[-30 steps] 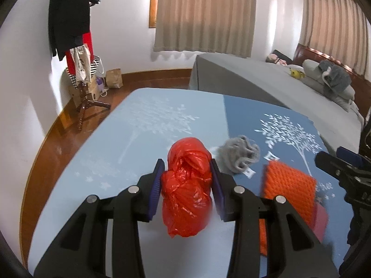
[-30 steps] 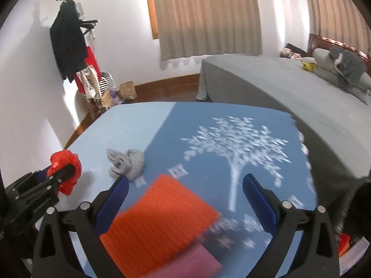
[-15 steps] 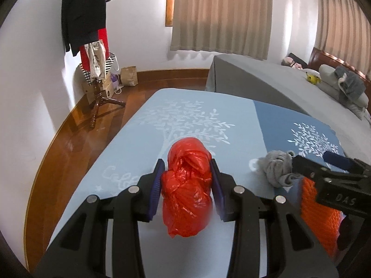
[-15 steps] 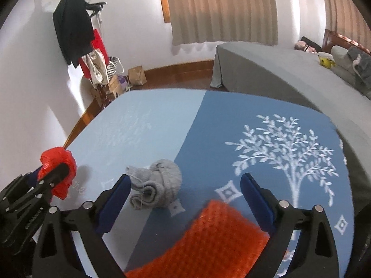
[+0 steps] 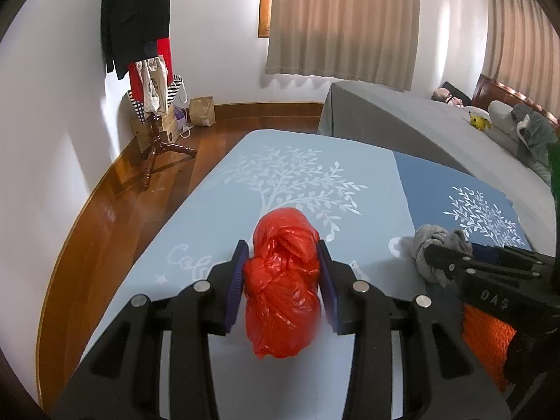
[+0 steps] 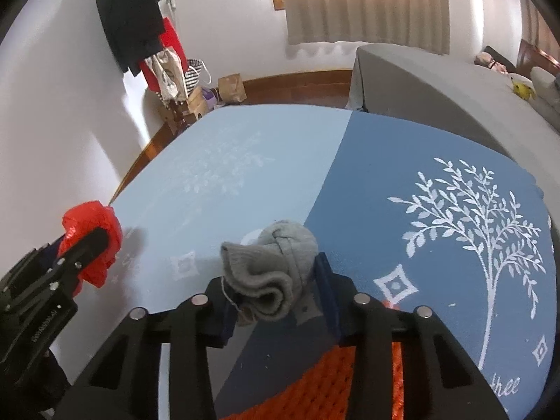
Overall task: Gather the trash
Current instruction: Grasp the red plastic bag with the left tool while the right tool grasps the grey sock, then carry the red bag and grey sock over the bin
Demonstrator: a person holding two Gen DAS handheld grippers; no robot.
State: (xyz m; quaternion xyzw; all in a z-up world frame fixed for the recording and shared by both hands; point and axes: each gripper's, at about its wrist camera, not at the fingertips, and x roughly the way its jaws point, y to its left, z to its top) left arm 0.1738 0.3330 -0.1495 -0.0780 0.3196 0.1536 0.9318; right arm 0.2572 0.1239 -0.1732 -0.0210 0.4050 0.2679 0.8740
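On the table, held items: red plastic bag (image 5: 283,280), crumpled into a wad, clamped between the pads of the left gripper (image 5: 282,287); its lower end hangs just above the light-blue half of the cloth, and whether it touches the cloth I cannot tell
Second item: grey fabric bundle (image 6: 271,276), rolled like a sock, sitting between the fingers of the right gripper (image 6: 273,301); the blue pads press against both its sides, so the gripper looks narrowed onto it; it lies at the seam where the light-blue and dark-blue halves of the tablecloth (image 6: 252,161) meet
Left gripper state: closed firmly around the red bag, jaws narrow
Right gripper state: closed on the grey bundle as far as the right wrist view shows; whether the bundle is lifted or resting on the cloth I cannot tell
Spacing: the two grippers sit near each other, the red bag to the left of the grey bundle, apart and not touching
Nearby: orange knitted cloth (image 6: 325,378) under the right gripper, near the table edge
Progress: two loose items appear secured, one per gripper; no bin or trash bag opening shows in either view, so the drop-off seems left to do; whether the orange cloth counts as trash is unclear
Room beyond: bed (image 5: 413,122) with grey cover; coat rack (image 5: 150,80) by the wall
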